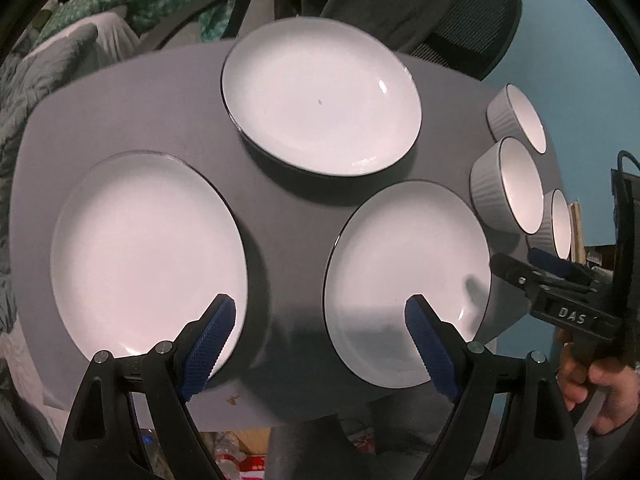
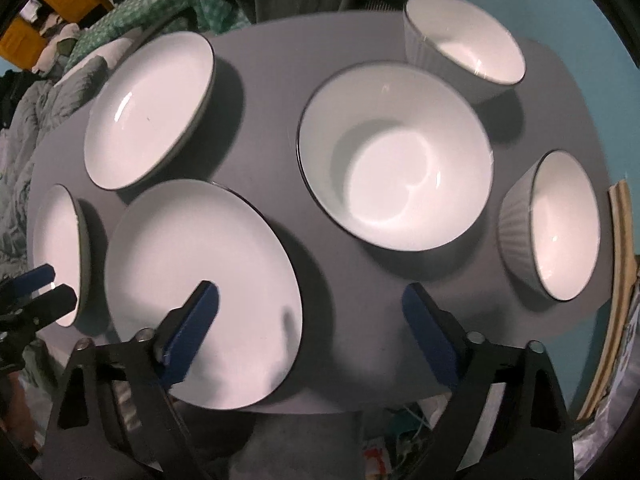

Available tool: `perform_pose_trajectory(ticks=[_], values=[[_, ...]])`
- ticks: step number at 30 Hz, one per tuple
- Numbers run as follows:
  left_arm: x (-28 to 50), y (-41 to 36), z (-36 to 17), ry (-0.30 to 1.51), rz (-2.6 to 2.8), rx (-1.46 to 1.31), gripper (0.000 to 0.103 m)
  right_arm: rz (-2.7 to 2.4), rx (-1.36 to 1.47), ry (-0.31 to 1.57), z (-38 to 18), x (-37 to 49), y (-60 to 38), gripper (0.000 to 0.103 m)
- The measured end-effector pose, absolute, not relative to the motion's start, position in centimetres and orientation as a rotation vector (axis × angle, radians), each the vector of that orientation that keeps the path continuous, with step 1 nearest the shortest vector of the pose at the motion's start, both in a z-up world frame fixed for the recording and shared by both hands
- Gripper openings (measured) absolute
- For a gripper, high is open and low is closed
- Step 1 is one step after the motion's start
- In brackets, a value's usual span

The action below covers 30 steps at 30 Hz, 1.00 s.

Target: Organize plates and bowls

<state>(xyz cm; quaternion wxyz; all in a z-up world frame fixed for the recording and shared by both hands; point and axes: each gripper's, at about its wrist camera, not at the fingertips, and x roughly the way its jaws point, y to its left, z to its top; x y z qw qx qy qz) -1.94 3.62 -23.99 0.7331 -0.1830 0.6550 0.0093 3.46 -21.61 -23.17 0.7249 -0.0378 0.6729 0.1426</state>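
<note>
Three plates and three bowls sit apart on the grey bench (image 1: 280,216). The left claw (image 1: 320,320) hangs wide and empty; the near left plate (image 1: 148,248) lies at its 10 o'clock, the near right plate (image 1: 404,276) at 2. The right claw (image 2: 310,308) is also wide and holds nothing. The middle bowl (image 2: 394,160) lies at its 1 o'clock, so the right hand is likely nearer the bowls.

"das" on right tongs (image 1: 516,264)

White plates (image 1: 148,256), dark rims; ribbed grey bowls (image 2: 516,232); grey table (image 1: 140,112); blue fingers (image 1: 212,340).
</note>
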Motion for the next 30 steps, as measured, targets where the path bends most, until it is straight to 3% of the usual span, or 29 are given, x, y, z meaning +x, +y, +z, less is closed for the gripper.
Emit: perform_pose_trajectory(ticks=[7,10,14,19,21,25,30], values=[[-1.5,2.3,-25.1,1.438,0.027,-0.385,0.088,0.318,-0.040,1.525,-24.2,3.3,-22.1,0.080],[-1.5,2.2,-25.5,1.444,0.029,-0.391,0.079,0.345,-0.043,1.529,-24.3,2.9,-22.1,0.073],[-1.4,1.7,-26.4,1.466,0.019,-0.391,0.072,0.372,-0.048,1.541,-24.3,2.7,-22.4,0.058],[-1.2,1.4,-27.8,1.513,0.013,-0.393,0.055,0.405,-0.022,1.564,-23.9,2.7,-22.8,0.035],[-1.2,1.4,-28.2,1.526,0.002,-0.405,0.053,0.411,-0.010,1.578,-23.8,2.7,-23.1,0.026],[-1.2,1.4,-29.0,1.557,-0.018,-0.427,0.038,0.414,-0.012,1.589,-24.9,1.7,-23.3,0.024],[-0.7,1.5,-29.5,1.570,-0.031,-0.423,0.033,0.401,-0.015,1.591,-25.2,1.4,-24.4,0.022]])
